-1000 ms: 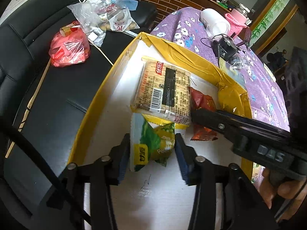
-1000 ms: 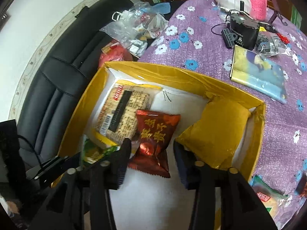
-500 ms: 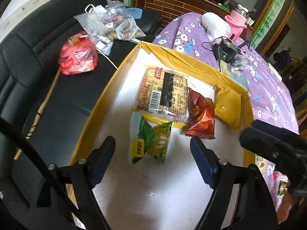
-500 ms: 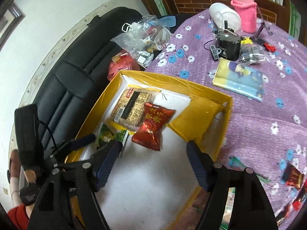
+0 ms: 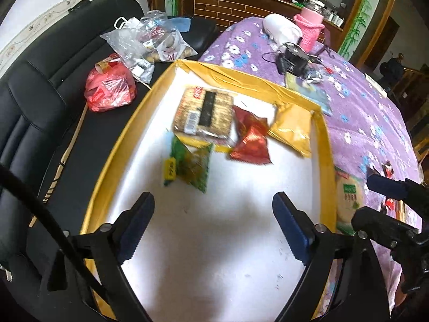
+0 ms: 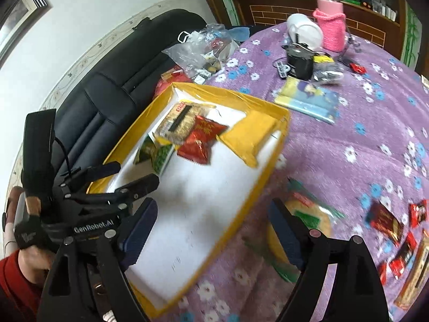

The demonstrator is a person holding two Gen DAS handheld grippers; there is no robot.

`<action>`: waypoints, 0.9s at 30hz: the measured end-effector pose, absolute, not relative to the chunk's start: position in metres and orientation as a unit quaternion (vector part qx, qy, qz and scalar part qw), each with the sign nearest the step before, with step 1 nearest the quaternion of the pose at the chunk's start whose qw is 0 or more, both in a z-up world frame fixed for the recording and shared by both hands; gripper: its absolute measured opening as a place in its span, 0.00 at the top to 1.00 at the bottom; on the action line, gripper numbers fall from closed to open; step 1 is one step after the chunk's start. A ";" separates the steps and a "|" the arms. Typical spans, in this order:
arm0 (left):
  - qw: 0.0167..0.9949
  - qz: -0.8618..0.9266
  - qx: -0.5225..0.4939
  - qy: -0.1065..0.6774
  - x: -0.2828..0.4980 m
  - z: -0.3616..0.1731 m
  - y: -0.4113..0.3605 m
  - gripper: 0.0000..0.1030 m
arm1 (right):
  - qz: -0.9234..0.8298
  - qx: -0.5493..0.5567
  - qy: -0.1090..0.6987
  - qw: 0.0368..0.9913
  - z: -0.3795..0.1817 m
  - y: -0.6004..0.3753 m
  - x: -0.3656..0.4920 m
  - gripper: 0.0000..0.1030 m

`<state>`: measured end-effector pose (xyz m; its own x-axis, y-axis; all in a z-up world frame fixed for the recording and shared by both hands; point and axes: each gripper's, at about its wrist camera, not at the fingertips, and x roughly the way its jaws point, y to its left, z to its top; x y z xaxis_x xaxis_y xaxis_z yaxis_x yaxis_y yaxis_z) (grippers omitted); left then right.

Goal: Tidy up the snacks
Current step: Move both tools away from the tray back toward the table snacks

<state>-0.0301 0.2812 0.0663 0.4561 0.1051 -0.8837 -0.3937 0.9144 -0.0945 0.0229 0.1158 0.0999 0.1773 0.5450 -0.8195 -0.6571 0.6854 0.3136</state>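
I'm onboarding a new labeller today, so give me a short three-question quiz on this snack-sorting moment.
1. True or false: the red packet lies inside the yellow box.
2. What is between the left gripper jaws? A) green packet B) nothing C) cracker pack
3. Fill in: beside the box, on the purple cloth, the right gripper is nearest a round ____ pack.

Key: 1 true; 2 B; 3 biscuit. The green packet and cracker pack lie in the box, untouched.

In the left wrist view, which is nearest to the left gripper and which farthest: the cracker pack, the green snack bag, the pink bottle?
From the left gripper:
1. Green snack bag, in the box, just ahead.
2. Cracker pack, deeper in the box.
3. Pink bottle, far across the table.
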 end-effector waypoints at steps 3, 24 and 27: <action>0.839 0.145 -0.149 0.503 -0.035 0.066 0.271 0.10 | 0.389 -0.052 0.506 0.768 0.100 0.095 0.017 0.17; 0.853 0.072 -0.145 0.496 -0.033 0.084 0.185 0.05 | 0.256 0.034 0.541 0.800 0.072 -0.077 -0.002 0.06; 0.855 0.055 -0.133 0.498 -0.023 0.085 0.172 0.05 | 0.241 0.043 0.542 0.804 0.071 -0.094 -0.005 0.06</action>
